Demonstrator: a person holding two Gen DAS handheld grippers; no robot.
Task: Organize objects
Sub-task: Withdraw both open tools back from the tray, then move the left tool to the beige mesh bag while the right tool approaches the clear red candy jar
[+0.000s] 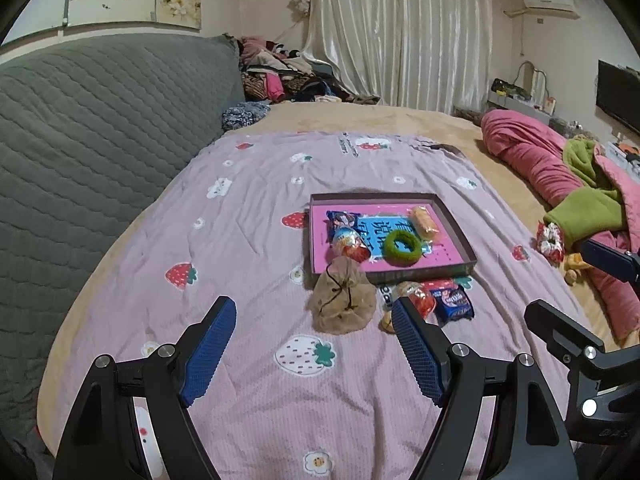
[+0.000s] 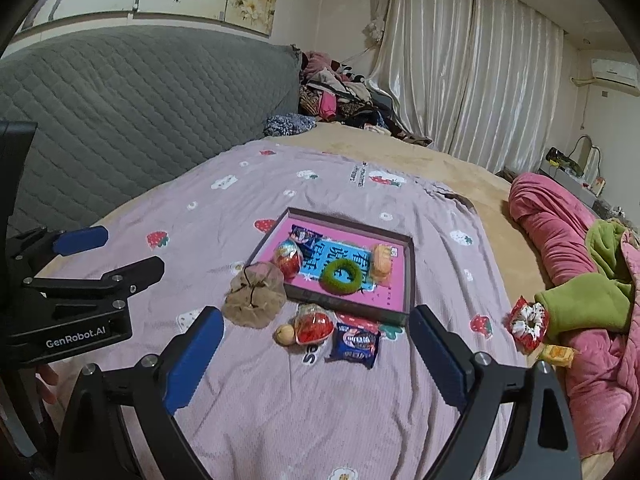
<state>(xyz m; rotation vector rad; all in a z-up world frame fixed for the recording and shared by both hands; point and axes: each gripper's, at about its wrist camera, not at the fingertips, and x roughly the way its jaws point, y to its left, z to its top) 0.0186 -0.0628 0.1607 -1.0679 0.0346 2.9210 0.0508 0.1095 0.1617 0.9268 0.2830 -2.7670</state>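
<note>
Both the left gripper (image 1: 314, 346) and the right gripper (image 2: 316, 354) hang empty, jaws apart, over the strawberry-print blanket (image 1: 240, 240). The pink-lined tray (image 2: 411, 276) serves as the collecting spot (green hair ring (image 2: 341, 277) already inside), while the brown drawstring pouch (image 2: 255, 294) and blue snack packet (image 2: 354, 344) wait just outside it.

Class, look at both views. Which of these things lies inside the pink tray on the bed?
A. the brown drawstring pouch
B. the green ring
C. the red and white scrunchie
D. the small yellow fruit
B: the green ring lies on the floor of the tray, while the pouch, scrunchie and fruit lie outside it on the bed.
</note>
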